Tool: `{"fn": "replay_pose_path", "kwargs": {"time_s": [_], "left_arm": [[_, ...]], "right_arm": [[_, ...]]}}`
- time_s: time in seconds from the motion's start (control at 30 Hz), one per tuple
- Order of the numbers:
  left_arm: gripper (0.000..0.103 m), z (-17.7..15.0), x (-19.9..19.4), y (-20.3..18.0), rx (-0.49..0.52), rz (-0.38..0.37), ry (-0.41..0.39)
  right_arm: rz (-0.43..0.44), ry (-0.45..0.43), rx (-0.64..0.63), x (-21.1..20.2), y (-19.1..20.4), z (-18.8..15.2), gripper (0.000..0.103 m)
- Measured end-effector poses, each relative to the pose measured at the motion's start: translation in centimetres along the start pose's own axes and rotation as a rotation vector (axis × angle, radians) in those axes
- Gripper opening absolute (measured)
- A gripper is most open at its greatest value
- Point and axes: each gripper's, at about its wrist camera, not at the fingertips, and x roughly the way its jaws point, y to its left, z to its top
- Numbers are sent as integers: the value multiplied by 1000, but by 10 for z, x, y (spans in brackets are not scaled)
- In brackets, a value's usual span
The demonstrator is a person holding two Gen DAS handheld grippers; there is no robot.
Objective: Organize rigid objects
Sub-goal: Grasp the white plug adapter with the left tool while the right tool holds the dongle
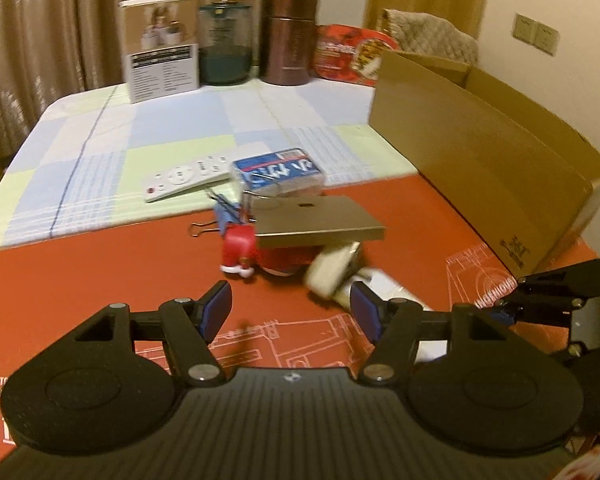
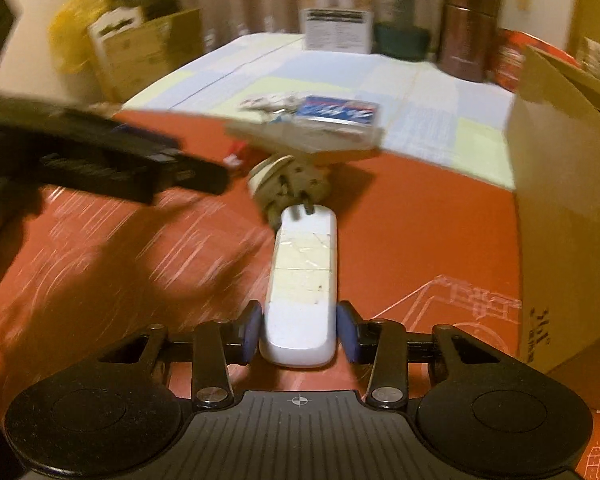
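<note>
My right gripper [image 2: 299, 334] is shut on the near end of a white oblong bar [image 2: 304, 280] with yellowed tape, above the red mat [image 2: 420, 240]. A beige plug-like piece [image 2: 288, 184] sits at the bar's far end. My left gripper [image 1: 292, 312] stands open with nothing between its fingers, just short of a pile: a flat gold box [image 1: 320, 220], a red Santa figure [image 1: 240, 248], a binder clip [image 1: 202, 229] and a blue card case [image 1: 278, 172]. The bar [image 1: 384, 284] shows behind its right finger. In the right wrist view the left gripper [image 2: 140, 172] is a dark blur at the left.
A large open cardboard box [image 1: 480, 152] stands along the right. A white remote [image 1: 188, 178] lies on the checked cloth [image 1: 140, 128]. At the back stand a white carton [image 1: 162, 48], a green jar [image 1: 224, 44], a brown canister [image 1: 290, 36] and a red tin [image 1: 352, 56].
</note>
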Motion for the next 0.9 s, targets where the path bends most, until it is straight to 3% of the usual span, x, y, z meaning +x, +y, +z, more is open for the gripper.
{"fn": "replay_pose_path", "kwargs": {"time_s": [0.13, 0.33, 0.6, 0.9], "left_arm": [[60, -3, 6, -13, 70, -20, 3], [60, -3, 18, -27, 114, -35, -5], [53, -1, 40, -31, 44, -45, -8], [31, -3, 47, -32, -39, -35, -9]], "right_arm": [[15, 14, 0, -7, 3, -9, 37], [-94, 9, 59, -11, -12, -16, 37], [-187, -13, 88, -11, -22, -15, 37], [-186, -24, 143, -17, -33, -19, 37]]}}
